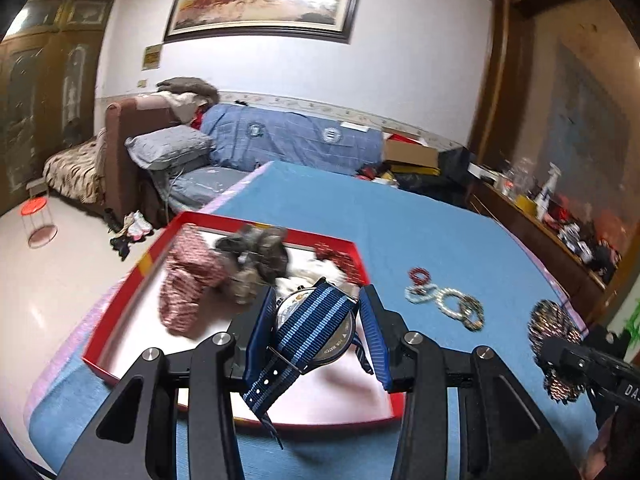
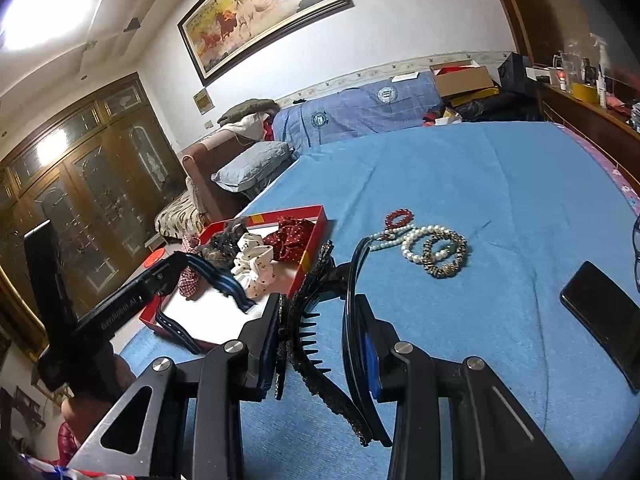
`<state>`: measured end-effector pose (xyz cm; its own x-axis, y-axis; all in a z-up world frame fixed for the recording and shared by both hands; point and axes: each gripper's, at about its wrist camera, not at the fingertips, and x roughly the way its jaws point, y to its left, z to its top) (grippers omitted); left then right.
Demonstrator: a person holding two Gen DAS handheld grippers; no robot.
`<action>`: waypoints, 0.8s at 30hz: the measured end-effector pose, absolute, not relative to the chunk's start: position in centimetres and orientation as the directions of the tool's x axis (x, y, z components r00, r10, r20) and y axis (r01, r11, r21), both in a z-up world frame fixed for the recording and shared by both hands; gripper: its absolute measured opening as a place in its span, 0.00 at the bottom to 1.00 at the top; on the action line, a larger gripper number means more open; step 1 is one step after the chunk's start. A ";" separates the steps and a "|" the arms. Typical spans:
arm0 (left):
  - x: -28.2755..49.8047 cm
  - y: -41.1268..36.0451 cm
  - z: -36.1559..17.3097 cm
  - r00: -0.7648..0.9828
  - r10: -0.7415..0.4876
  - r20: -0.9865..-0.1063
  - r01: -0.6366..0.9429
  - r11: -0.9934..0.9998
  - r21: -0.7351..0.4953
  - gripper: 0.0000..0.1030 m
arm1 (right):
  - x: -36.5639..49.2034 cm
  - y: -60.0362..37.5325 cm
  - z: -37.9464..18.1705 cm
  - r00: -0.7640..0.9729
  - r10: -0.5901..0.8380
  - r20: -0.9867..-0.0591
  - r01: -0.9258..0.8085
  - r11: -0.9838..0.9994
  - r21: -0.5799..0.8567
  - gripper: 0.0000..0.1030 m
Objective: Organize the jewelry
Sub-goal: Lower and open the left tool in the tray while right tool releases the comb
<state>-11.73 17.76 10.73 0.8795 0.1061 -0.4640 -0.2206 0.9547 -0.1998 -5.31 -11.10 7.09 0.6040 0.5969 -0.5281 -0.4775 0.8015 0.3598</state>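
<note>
The round steel-cased wristwatch on a navy and pale-blue striped woven strap sits pinched across its case between the blue ribbed fingers of your left gripper, held above the open end of the shallow red cardboard tray with a white floor; you appear to be carrying it in to join the soft items, and the strap's loose buckle end droops below the fingers because only the case is clamped. Inside the tray lie fabric scrunchies: a red-and-white checked one, a grey-brown gauzy one, a cream one with dark dots and a dark red one with white dots, all limp and gathered, so the hard watch will probably want the bare floor nearest you. Your right gripper is closed on black toothed headbands, one edged in glittering sequins and one a thin glossy plastic arc, pressed flat between the fingers so their curved springy shapes cannot twist away. Still loose on the blue towelling bedspread, well apart from the tray, wait a red bead bracelet, a white pearl strand and a coiled bronze-and-black beaded bangle, overlapping one another. A black smartphone lies off to the right.
</note>
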 end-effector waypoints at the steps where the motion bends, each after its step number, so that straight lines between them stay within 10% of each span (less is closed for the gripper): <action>1: -11.8 18.5 10.7 0.877 0.115 -0.467 -0.234 0.950 -0.205 0.41 | -5.2 -10.9 7.1 0.600 0.601 -0.528 -0.481 0.799 0.362 0.37; 24: -10.1 24.7 6.8 0.806 0.202 -0.556 -0.352 0.919 -0.176 0.41 | -1.4 4.9 3.8 0.387 0.656 -0.648 -0.624 0.704 0.340 0.38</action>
<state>-10.15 24.75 6.76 0.8061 0.2020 -0.5563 -0.3520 0.9193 -0.1762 -1.35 4.91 3.79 0.3869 0.6559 -0.6482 -0.6241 0.7037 0.3396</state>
